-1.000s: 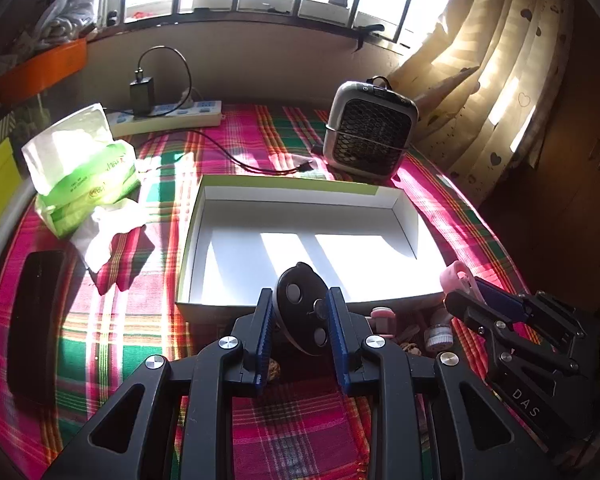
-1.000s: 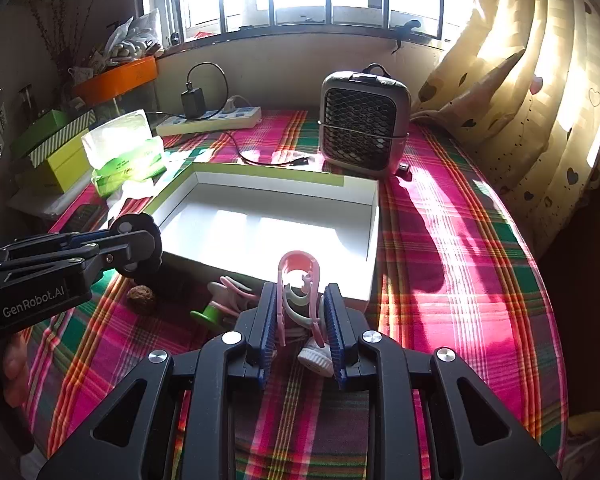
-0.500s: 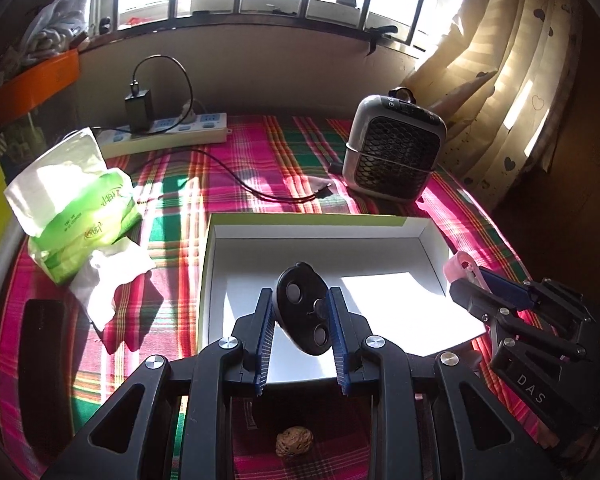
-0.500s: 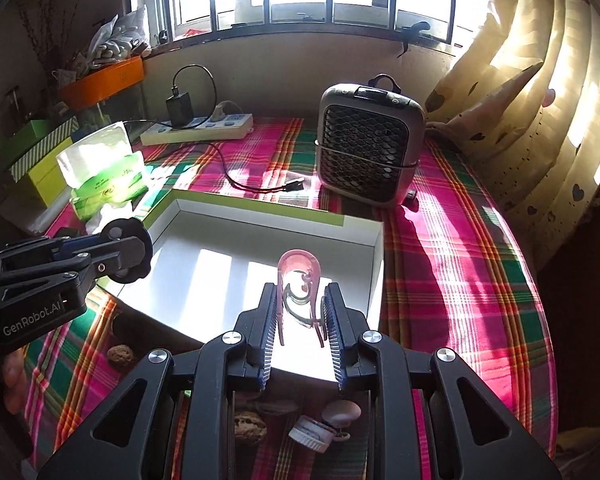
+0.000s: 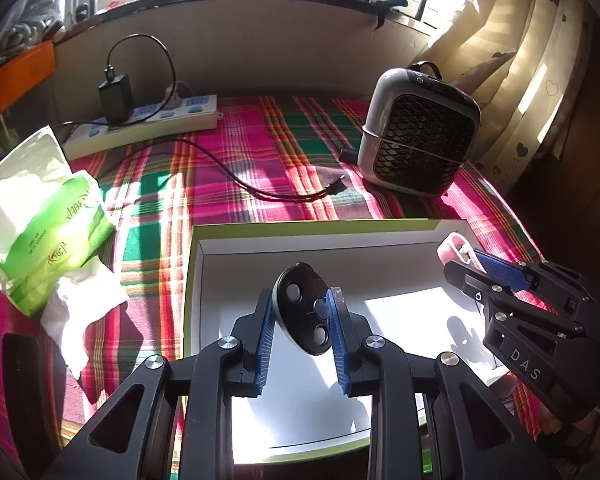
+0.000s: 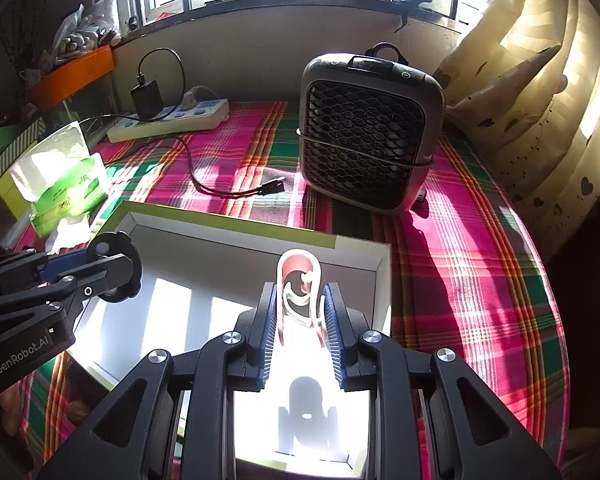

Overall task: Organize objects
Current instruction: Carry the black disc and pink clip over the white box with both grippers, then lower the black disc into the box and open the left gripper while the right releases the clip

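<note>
My left gripper (image 5: 300, 320) is shut on a black oval disc with round buttons (image 5: 306, 308) and holds it above the white inside of a shallow box with a green rim (image 5: 312, 226). My right gripper (image 6: 300, 312) is shut on a pink and pale-green clip-like plastic piece (image 6: 299, 280), also over the box (image 6: 236, 228). In the left wrist view the right gripper (image 5: 466, 258) shows at the box's right side with the pink piece (image 5: 454, 246). In the right wrist view the left gripper (image 6: 100, 264) hangs over the box's left side with the disc (image 6: 114, 268).
A grey grille-fronted fan heater (image 5: 418, 136) stands behind the box on the plaid cloth (image 5: 236, 152). A power strip with a charger (image 5: 148, 120) and a black cable (image 5: 260, 190) lie at the back. A green tissue pack (image 5: 48, 220) sits left. A curtain (image 6: 540, 100) hangs right.
Both grippers have moved forward from the table's near edge to over the box, each still holding its object. The small items in front of the box have dropped out of view.
</note>
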